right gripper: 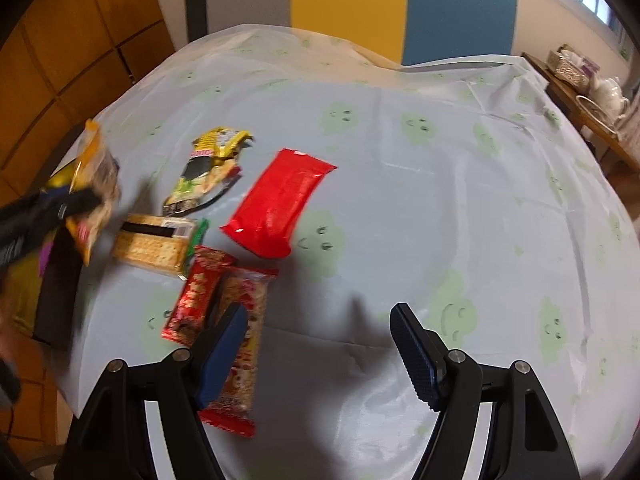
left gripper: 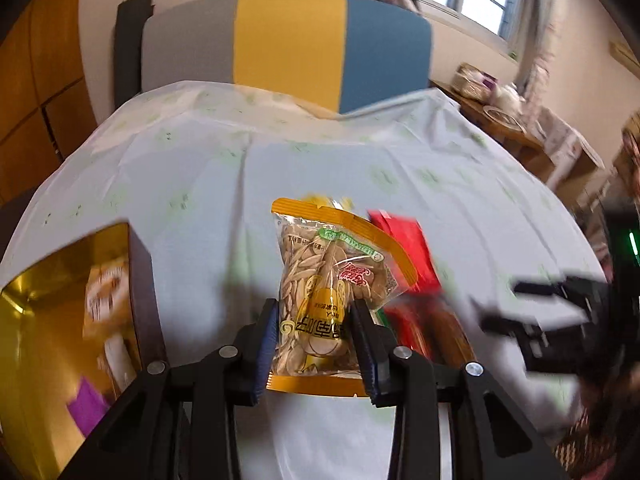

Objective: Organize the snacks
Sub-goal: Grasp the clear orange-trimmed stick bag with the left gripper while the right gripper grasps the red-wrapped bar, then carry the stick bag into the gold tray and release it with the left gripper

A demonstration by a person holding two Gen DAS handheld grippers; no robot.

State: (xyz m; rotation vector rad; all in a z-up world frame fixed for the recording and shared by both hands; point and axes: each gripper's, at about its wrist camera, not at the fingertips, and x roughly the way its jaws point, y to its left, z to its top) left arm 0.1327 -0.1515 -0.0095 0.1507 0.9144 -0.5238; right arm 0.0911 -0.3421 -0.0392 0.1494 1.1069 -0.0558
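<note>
My left gripper (left gripper: 314,312) is shut on a clear and orange bag of seeds (left gripper: 332,276) and holds it above the table, beside an open gold-lined box (left gripper: 60,312). In the right wrist view the left gripper (right gripper: 86,200) and the bag of seeds (right gripper: 94,184) show at far left. My right gripper (right gripper: 320,316) is open and empty above the cloth. A red packet (right gripper: 276,204), a yellow snack bag (right gripper: 208,168), a cracker pack (right gripper: 152,244) and two red printed packs (right gripper: 196,292) (right gripper: 240,344) lie on the table.
The table wears a pale cloth with green smiley prints (right gripper: 440,184). A grey, yellow and blue chair (left gripper: 288,44) stands behind it. A wooden side table (right gripper: 592,108) with a basket and teapot is at far right. My right gripper (left gripper: 532,308) shows blurred at right in the left wrist view.
</note>
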